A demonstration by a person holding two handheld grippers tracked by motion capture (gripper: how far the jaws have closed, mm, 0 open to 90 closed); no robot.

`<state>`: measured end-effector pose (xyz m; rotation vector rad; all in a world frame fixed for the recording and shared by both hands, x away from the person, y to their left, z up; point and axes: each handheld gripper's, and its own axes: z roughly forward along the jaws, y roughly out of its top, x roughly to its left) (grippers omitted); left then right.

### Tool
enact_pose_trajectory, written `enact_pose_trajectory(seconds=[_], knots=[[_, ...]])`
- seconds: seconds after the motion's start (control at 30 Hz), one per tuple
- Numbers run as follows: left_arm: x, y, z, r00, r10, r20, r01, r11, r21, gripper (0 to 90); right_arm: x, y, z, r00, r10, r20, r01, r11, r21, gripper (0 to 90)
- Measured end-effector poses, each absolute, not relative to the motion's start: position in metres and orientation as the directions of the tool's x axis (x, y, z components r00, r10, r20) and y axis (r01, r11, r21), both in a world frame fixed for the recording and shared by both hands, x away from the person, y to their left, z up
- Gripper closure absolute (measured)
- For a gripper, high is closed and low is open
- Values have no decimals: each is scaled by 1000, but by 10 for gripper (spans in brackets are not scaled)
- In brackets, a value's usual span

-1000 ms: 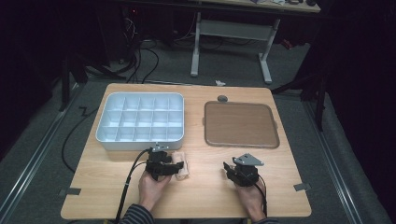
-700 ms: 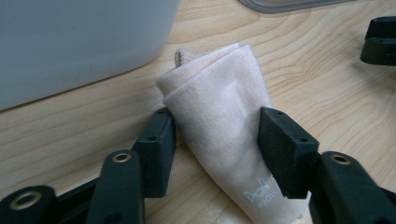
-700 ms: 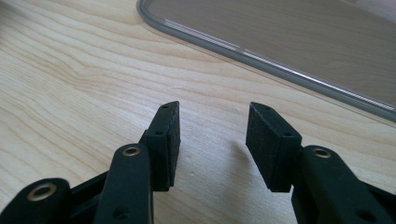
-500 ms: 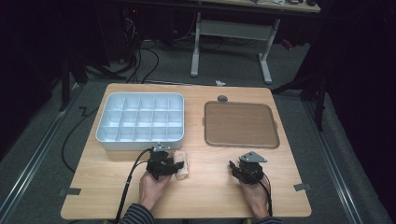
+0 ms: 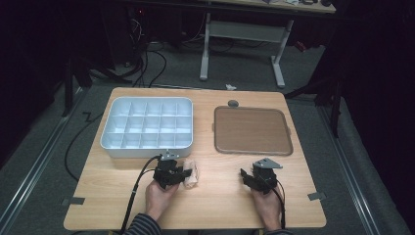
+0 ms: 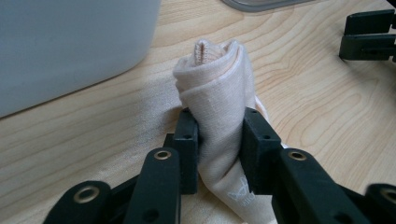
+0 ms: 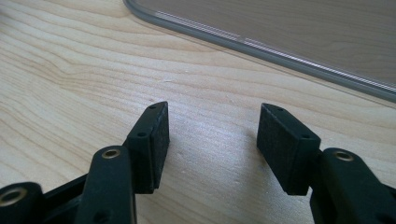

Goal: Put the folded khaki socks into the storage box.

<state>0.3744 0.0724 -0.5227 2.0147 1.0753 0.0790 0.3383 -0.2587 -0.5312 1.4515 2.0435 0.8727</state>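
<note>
On the tabletop (image 5: 220,205), just before the compartment tray (image 5: 147,127), the left gripper (image 6: 219,140) has just been closing and clasps a rolled beige cloth (image 6: 219,98). The right gripper (image 7: 210,140), jaws just opening, holds nothing.

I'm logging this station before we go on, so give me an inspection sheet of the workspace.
Surface: wooden table, tape marks at its front corners.
Job's things: rolled beige cloth lying in front of the white divided tray; tray compartments look empty.
Clutter: brown lid; small dark round thing behind it.
Grippers: left gripper jaws have just been closing, now pressed on the cloth; right gripper jaws opening, nothing between them.
Cables: black cable trailing from the left gripper.
Surroundings: dark floor, desk legs behind.
</note>
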Motion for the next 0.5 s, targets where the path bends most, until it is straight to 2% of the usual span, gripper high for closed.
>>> enact_pose_trajectory(seconds=[0.5], knots=[[372,85,-511,657,697,-288,637,-309,706,734,338,-259,-531,-317,948,-22,641,231,732,431]])
